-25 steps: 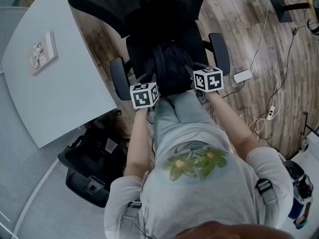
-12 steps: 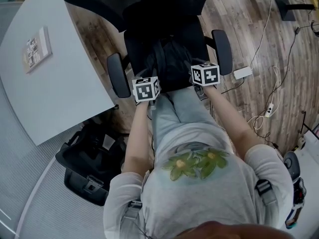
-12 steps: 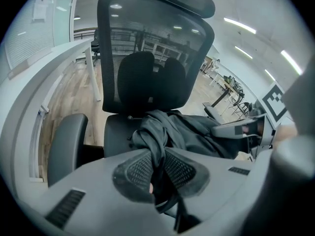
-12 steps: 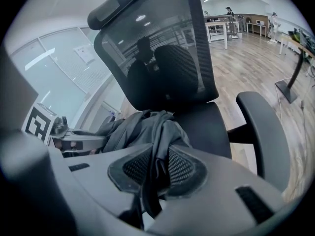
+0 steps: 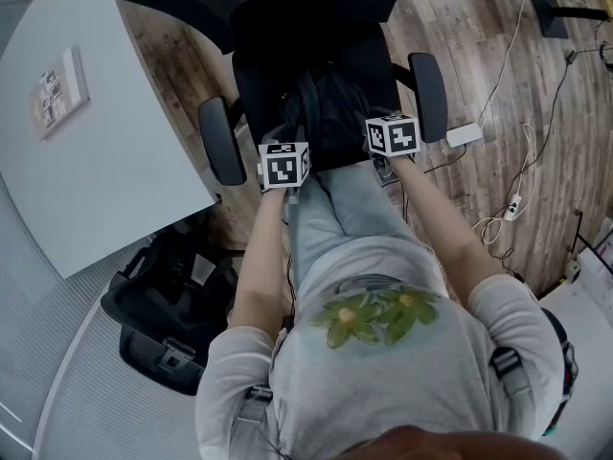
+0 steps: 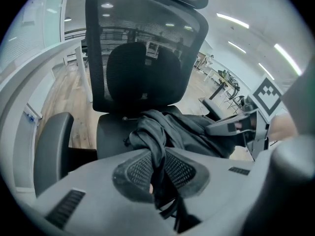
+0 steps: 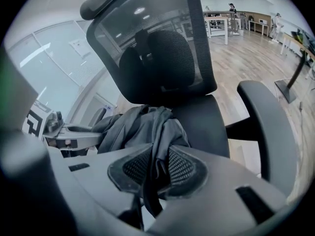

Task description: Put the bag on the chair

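one: left gripper and right gripper have both sunk a little since the earlier frame, and the bag has come down with them. where is it now?
two: bunched on the seat of the chair, in front of the mesh back. the left fingers are clamped on one fold of its dark fabric, the right fingers on another.
one: any writing?
two: only black-and-white square markers on the gripper cubes. a card on the white surface at far left has print too small to read.
one: what's around?
two: a black bin on the floor at near left, beside the surface's edge. a white adapter and cables lie on the wood floor at right.
one: room to move?
two: tight. the left armrest and right armrest flank the grippers, and the person's legs meet the seat's near edge.
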`<action>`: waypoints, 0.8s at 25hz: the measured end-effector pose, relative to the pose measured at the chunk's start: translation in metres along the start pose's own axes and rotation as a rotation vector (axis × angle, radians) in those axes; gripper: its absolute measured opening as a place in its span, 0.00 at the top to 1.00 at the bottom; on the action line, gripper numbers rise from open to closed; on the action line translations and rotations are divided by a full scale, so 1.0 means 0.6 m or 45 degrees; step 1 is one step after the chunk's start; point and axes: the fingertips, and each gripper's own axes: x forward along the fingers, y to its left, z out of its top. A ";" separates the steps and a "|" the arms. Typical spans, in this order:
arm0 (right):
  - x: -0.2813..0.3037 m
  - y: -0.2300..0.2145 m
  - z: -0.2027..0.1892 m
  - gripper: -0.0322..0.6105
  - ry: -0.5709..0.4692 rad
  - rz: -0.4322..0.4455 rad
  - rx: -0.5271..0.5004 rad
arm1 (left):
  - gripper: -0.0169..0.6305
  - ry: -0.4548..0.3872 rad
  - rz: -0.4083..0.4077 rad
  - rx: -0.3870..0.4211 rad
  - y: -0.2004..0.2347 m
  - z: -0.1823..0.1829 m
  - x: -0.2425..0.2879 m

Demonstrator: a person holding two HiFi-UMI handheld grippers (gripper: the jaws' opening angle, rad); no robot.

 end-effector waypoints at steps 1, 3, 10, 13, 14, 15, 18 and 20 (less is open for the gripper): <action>0.003 -0.003 -0.003 0.82 0.008 -0.005 -0.006 | 0.87 0.007 -0.003 0.010 -0.001 -0.004 0.005; 0.009 -0.006 -0.011 0.82 0.017 -0.003 -0.017 | 0.87 0.022 -0.004 0.017 -0.001 -0.015 0.014; 0.034 -0.016 -0.043 0.81 0.037 0.028 -0.020 | 0.86 0.050 0.013 -0.008 0.013 -0.066 0.040; 0.040 -0.021 -0.050 0.79 0.050 0.044 -0.019 | 0.85 0.059 0.032 -0.009 0.018 -0.077 0.051; 0.043 -0.022 -0.051 0.78 0.051 0.057 -0.018 | 0.85 0.065 0.043 -0.003 0.019 -0.080 0.055; 0.046 -0.023 -0.052 0.78 0.052 0.067 -0.021 | 0.85 0.069 0.054 0.004 0.020 -0.082 0.060; 0.046 -0.027 -0.055 0.76 0.062 0.058 -0.051 | 0.84 0.073 0.080 0.016 0.018 -0.084 0.067; 0.046 -0.028 -0.056 0.75 0.058 0.053 -0.064 | 0.84 0.076 0.098 0.018 0.017 -0.087 0.067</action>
